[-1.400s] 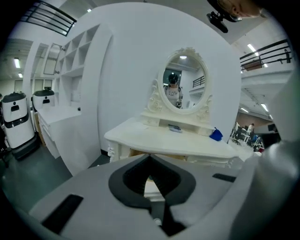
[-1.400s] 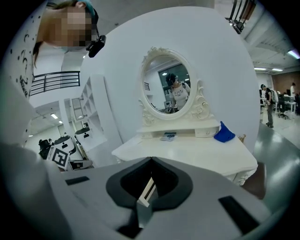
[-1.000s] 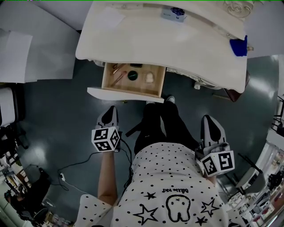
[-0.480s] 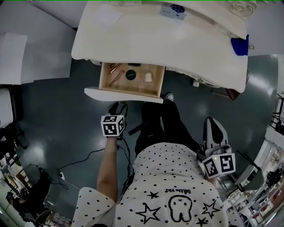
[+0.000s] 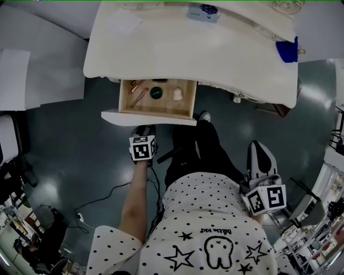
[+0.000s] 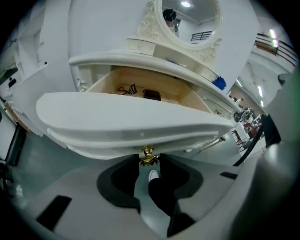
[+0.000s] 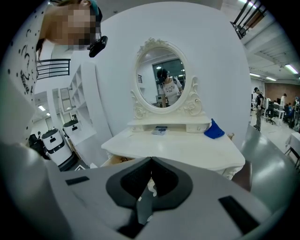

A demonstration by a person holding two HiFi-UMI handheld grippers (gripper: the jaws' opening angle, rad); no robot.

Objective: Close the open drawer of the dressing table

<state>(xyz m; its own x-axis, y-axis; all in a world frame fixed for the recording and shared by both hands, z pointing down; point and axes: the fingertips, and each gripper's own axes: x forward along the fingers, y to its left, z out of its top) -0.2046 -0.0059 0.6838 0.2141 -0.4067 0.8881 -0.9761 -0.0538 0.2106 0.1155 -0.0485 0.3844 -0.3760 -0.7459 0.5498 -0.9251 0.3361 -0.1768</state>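
A: Start close in. What are the two grippers doing?
B: The right gripper (image 7: 151, 161) hangs low at the right, beside the person's dotted shirt (image 5: 215, 215). Its jaws are pressed together with nothing in them. The left gripper (image 5: 144, 130) is out in front at the end of a forearm (image 5: 134, 198), pointing steeply down at the drawer front (image 6: 131, 117).
A: Clenched too?
B: No, released. Its jaws have just been closing a little, yet they stand apart, and the small brass knob (image 6: 148, 155) sits between their tips. Whether they touch it I cannot tell.
A: And the drawer itself?
B: The drawer (image 5: 157, 110) is pulled well out from under the left half of the dressing table (image 5: 226, 53), just beyond the left gripper. A white shoe (image 5: 203, 116) stands by its right corner. The wooden tray holds a dark round thing (image 5: 156, 92), a pale lump (image 5: 177, 95) and some slim reddish sticks (image 5: 138, 96).
A: Further back?
B: On the tabletop lie a blue cloth (image 5: 287, 51) at the right edge and a small box (image 5: 203, 12) near the back, below the oval mirror (image 7: 161, 79)
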